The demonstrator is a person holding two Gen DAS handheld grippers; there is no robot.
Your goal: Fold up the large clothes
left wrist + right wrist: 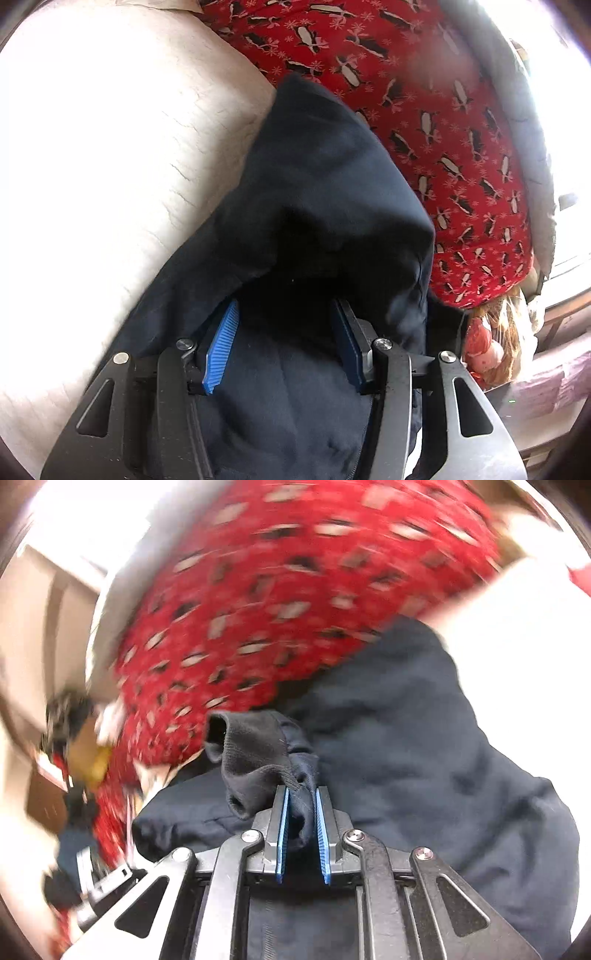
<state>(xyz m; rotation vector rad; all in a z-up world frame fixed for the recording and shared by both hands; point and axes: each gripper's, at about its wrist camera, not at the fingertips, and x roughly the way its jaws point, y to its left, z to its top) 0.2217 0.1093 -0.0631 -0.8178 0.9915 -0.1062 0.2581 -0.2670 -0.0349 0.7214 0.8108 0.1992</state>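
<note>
A dark navy garment [317, 177] lies on a white bed surface [103, 155]. In the left wrist view my left gripper [284, 314] is open, its blue pads wide apart, with navy cloth draped over and between them. In the right wrist view my right gripper [301, 797] is shut on a ribbed cuff [255, 749] of the navy garment [424, 746], which bunches up in front of the pads. The rest of the garment spreads to the right and below.
A red blanket with a black-and-white penguin print [424, 110] lies beside the garment, blurred in the right wrist view [277, 590]. A stuffed toy [487, 347] sits at the bed's right edge. Furniture and clutter [74, 746] show at left.
</note>
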